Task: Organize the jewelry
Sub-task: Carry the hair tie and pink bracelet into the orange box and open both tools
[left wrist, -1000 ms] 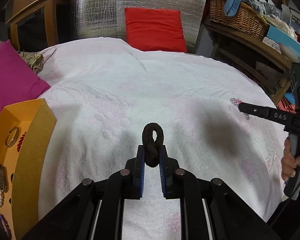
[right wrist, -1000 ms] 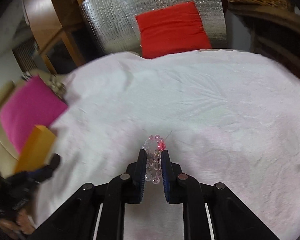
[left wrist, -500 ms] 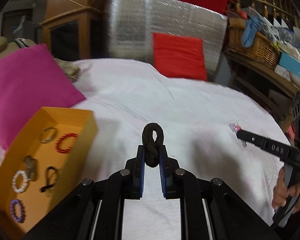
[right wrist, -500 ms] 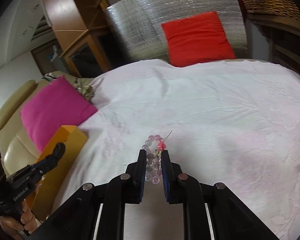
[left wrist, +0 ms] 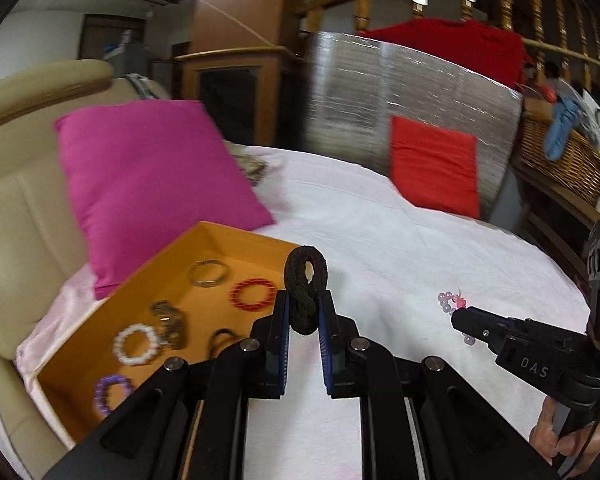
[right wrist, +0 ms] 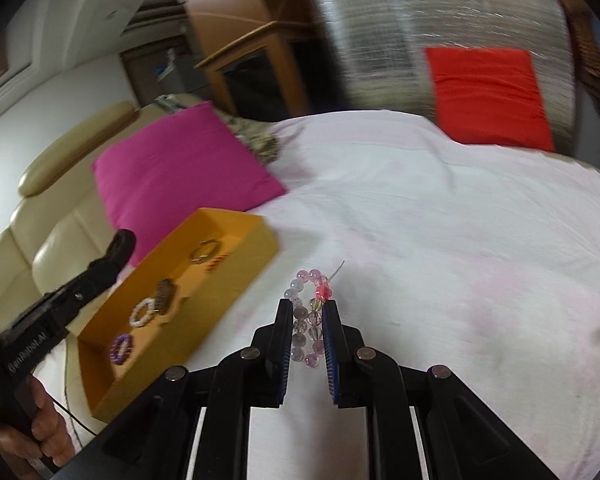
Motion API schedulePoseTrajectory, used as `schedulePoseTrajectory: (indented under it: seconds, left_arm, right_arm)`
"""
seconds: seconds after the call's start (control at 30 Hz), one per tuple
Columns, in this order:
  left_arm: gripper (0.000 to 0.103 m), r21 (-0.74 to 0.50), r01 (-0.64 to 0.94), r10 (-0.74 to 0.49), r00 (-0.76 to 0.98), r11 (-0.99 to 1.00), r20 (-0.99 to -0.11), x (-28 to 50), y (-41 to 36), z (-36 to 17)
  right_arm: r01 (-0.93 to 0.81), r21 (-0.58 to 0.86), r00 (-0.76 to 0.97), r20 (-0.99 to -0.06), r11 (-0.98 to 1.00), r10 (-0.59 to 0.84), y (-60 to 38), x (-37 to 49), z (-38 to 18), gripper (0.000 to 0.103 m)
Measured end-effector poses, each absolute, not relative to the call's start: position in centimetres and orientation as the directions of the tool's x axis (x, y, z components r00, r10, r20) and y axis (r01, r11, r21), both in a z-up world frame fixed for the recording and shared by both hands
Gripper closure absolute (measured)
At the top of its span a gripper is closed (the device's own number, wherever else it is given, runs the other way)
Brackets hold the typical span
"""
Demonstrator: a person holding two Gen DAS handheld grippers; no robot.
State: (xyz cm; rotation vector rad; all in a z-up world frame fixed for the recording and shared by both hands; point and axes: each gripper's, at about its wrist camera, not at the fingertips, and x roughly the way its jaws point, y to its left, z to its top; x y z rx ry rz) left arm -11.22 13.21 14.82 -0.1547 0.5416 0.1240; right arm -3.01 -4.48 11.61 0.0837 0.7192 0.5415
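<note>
Now | left gripper [left wrist: 304,312] pinches black twisted band [left wrist: 305,294], raised to clear orange box [left wrist: 260,246] wall | right gripper [right wrist: 308,320] clamps clear bead bracelet [right wrist: 310,312], probably queued next

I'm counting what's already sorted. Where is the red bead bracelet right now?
In the left wrist view the red bead bracelet lies inside the orange box, toward its far end, beside the metal bangle and just left of the left gripper.

Left hand-held gripper [left wrist: 304,312] and right hand-held gripper [right wrist: 308,322] both clamped, raised, pointing forward.
</note>
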Motion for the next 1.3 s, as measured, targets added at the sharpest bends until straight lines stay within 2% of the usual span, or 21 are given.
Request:
schedulePoseTrajectory:
  seconds: [0.2, 0.47, 0.73, 0.87, 0.9, 0.97, 1.03, 1.13, 1.3]
  left_arm:
    - [0.089, -0.090, -0.280, 0.195, 0.832, 0.956, -0.520, -13.1, 17.4, 14.5]
    - [0.089, -0.100, -0.405, 0.258, 0.733, 0.909, -0.629, -14.9, 23.7, 10.8]
    - [0.088, -0.153, -0.384, 0.150, 0.652, 0.910, -0.743, -13.4, 25.0, 7.1]
    - [0.087, -0.154, -0.400, 0.147, 0.626, 0.903, -0.766, -13.5, 25.3, 6.3]
    - [0.084, -0.150, -0.408, 0.152, 0.619, 0.900, -0.770, -13.5, 25.3, 6.2]
    - [0.067, -0.155, -0.422, 0.155, 0.613, 0.893, -0.774, -13.6, 25.4, 6.2]
    - [0.062, -0.160, -0.430, 0.158, 0.616, 0.889, -0.772, -13.7, 25.5, 6.3]
    - [0.048, -0.145, -0.450, 0.190, 0.617, 0.881, -0.764, -13.9, 25.7, 6.7]
    - [0.043, -0.104, -0.462, 0.237, 0.619, 0.881, -0.749, -14.0, 25.4, 7.4]
  right_arm:
    - [-0.520, 0.252, 0.578, -0.600, 0.816, 0.553, 1.4, -3.8, 12.7, 0.087]
    - [-0.598, 0.297, 0.477, -0.614, 0.744, 0.629, 8.4, -5.1, 12.2, 0.087]
    - [-0.603, 0.339, 0.394, -0.661, 0.723, 0.638, 12.3, -4.6, 9.4, 0.087]
    - [-0.612, 0.346, 0.356, -0.683, 0.711, 0.638, 13.5, -4.8, 8.1, 0.084]
    - [-0.608, 0.361, 0.337, -0.689, 0.707, 0.642, 13.7, -4.8, 7.7, 0.084]
    - [-0.588, 0.403, 0.287, -0.706, 0.701, 0.647, 14.1, -4.3, 7.0, 0.083]
    - [-0.567, 0.417, 0.271, -0.720, 0.710, 0.639, 14.0, -4.0, 6.5, 0.083]
    - [-0.541, 0.444, 0.274, -0.711, 0.715, 0.648, 13.2, -3.7, 6.5, 0.081]
    - [-0.514, 0.482, 0.282, -0.687, 0.710, 0.670, 11.8, -3.3, 7.4, 0.077]
